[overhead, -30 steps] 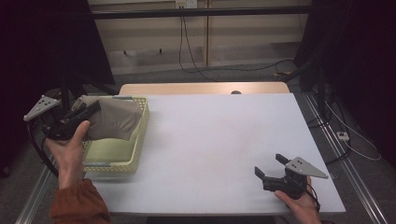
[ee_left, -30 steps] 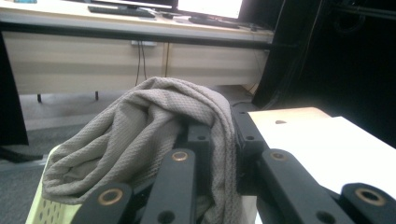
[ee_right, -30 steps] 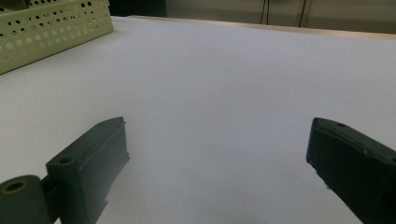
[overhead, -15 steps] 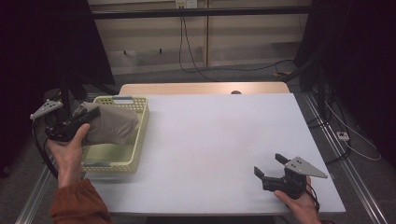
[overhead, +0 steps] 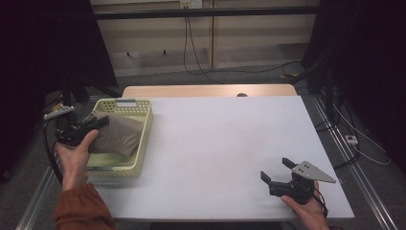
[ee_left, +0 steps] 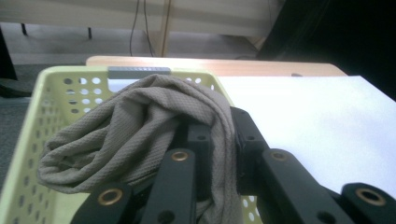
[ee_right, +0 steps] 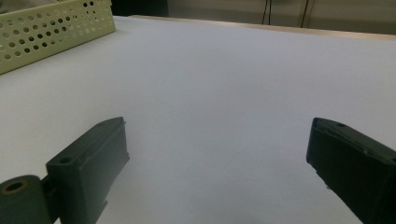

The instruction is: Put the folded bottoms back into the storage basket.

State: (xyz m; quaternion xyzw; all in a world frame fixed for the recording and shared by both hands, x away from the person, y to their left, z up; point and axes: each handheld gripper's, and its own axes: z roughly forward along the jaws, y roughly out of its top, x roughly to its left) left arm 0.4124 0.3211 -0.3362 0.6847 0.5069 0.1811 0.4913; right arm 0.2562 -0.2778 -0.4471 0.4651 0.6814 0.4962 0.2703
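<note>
The taupe knit cloth was pinched by the left gripper and held low inside the pale-yellow perforated basket, at the left of the high view. Release remained to be done. Compared with the earlier frame, the cloth was carried lower into the basket. The right gripper was rested with jaws spread on the white counter.

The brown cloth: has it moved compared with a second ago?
Yes. The brown cloth, pinched in the left hand-held gripper, has sunk lower into the yellow basket.
</note>
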